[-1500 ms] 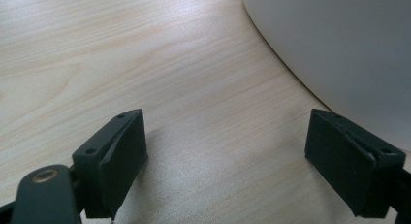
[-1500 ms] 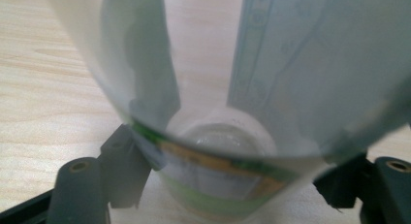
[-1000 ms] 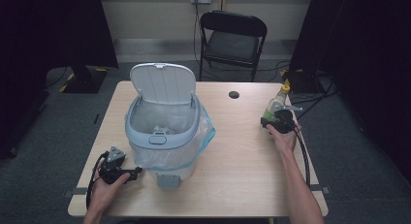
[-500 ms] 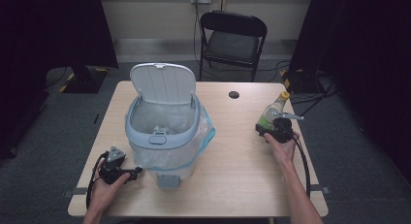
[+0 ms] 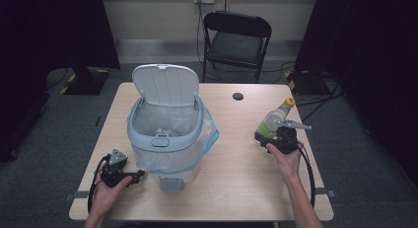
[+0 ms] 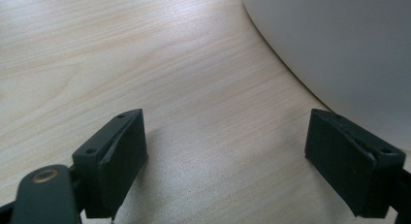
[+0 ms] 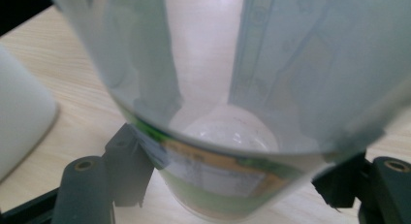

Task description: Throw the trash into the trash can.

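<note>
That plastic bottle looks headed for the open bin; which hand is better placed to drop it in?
Probably the right: its claw grips the bottle. The left claw rests open beside the bin.

A light wooden table [image 5: 236,178] is carrying a lidded bin [image 5: 165,134], standing just beside the left gripper [image 5: 140,173].

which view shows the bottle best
The high view: the whole clear bottle with its yellow cap shows there, tilted, in the right gripper. The right gripper view shows its lower body and label up close between the jaws, blurred. The left gripper view looks at tabletop and bin wall instead.
</note>
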`<state>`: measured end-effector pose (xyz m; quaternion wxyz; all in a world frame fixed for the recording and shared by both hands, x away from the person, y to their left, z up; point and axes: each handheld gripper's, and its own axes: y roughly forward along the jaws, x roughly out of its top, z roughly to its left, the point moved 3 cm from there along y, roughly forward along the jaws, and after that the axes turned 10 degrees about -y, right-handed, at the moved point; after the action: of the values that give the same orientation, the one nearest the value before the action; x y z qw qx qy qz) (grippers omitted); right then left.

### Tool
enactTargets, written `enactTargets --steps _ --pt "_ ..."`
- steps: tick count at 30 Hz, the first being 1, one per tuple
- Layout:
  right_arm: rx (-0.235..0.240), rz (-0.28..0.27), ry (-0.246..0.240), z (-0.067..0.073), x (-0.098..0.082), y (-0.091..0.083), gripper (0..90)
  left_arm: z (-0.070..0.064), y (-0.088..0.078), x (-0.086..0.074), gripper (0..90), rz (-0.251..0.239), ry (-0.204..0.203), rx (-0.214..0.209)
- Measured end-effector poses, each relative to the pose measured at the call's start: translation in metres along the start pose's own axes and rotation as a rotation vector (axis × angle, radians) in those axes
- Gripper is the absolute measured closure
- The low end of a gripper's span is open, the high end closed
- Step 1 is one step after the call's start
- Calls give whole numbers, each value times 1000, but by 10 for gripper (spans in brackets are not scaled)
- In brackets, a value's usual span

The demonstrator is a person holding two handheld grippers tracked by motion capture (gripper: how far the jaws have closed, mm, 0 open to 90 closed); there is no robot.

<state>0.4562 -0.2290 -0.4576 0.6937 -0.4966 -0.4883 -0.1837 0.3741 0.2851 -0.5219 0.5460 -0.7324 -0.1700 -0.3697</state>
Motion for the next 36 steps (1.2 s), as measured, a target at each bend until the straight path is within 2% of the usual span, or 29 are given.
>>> enactTargets --steps 6,9,15,25,28,31,36 --pt "41 -19 -18 19 8 -11 278 0 0 0 144 0 0 0" --pt "67 -46 -17 26 13 -18 279 0 0 0 144 0 0 0" --pt "101 -66 -78 47 27 -33 278 0 0 0 144 0 0 0" --pt "163 -127 -121 76 51 -58 278 0 0 0 144 0 1 0" --pt "190 -140 -138 82 58 -65 278 0 0 0 144 0 0 0" --pt "221 -155 -129 86 64 -72 278 0 0 0 144 0 0 0" --pt "230 -169 -156 92 74 -83 278 0 0 0 144 0 0 0"
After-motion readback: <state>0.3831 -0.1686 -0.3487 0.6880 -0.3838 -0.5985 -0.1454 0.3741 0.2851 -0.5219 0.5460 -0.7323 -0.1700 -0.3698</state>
